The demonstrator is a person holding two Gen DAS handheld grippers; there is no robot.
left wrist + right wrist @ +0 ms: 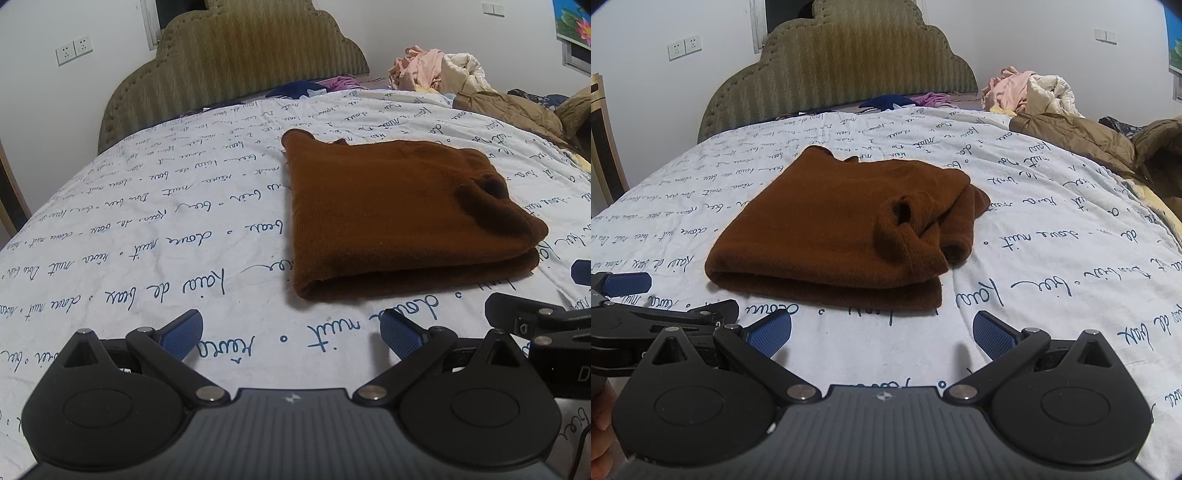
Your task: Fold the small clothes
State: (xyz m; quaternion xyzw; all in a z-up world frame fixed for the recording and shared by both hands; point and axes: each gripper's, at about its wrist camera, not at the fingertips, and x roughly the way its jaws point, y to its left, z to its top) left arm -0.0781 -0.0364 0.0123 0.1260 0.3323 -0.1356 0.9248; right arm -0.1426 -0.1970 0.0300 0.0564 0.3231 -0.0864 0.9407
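Brown garment (399, 218) lies folded on the bed (147, 229); near it, left hand-held gripper (291, 334) and right hand-held gripper (882, 332) gape empty.

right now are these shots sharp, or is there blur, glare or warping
Left wrist view: brown garment sharp, no glare, fisheye bends the bedsheet script and darkens the corners. Right wrist view: equally sharp, soft shadow under the garment's near fold, same curved edges.

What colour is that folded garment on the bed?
Rust brown, plain with no pattern. The folded garment shows best in the right wrist view.
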